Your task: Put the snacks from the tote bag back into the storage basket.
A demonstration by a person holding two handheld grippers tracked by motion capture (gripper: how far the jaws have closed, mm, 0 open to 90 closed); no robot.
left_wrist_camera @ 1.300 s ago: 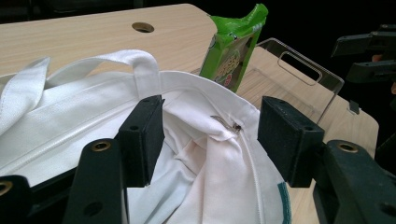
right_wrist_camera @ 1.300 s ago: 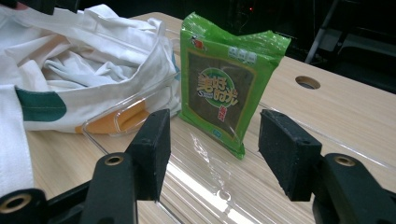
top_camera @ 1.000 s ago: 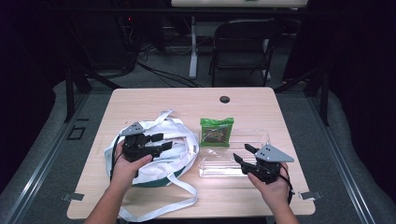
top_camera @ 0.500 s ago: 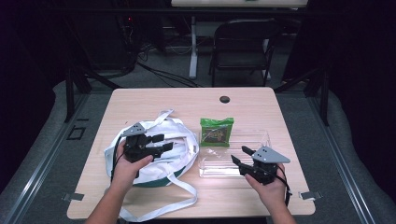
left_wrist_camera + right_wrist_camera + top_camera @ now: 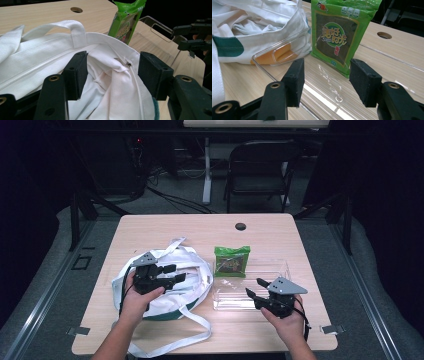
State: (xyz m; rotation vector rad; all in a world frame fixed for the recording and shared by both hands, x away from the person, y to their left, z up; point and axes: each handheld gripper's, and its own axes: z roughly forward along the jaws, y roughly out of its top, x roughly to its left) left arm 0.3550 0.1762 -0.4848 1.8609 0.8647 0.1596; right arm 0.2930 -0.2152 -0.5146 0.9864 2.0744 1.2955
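Seaweed snack packet (image 5: pixel 336 35) stands just ahead of right gripper (image 5: pixel 325 75), jaws wide; left gripper (image 5: pixel 112 72), also wide, straddles white tote bag (image 5: pixel 50 62).

folding chair (image 5: pixel 260 172) | behind table (image 5: pixel 165 227) | cables (image 5: pixel 175 200) on floor

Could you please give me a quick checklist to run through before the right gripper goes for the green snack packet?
1. Right gripper open: ok, its jaws stand apart in the right gripper view.
2. Green snack packet ahead of those jaws: ok, it stands propped up between and beyond them.
3. Packet free to lift: ok, nothing rests on it; its lower edge sits in the clear tray.
4. Left gripper out of the way: ok, it is over the white bag, open, apart from the packet.
5. Bag mouth open to receive the packet: cannot tell; the cloth lies folded beside the zipper.
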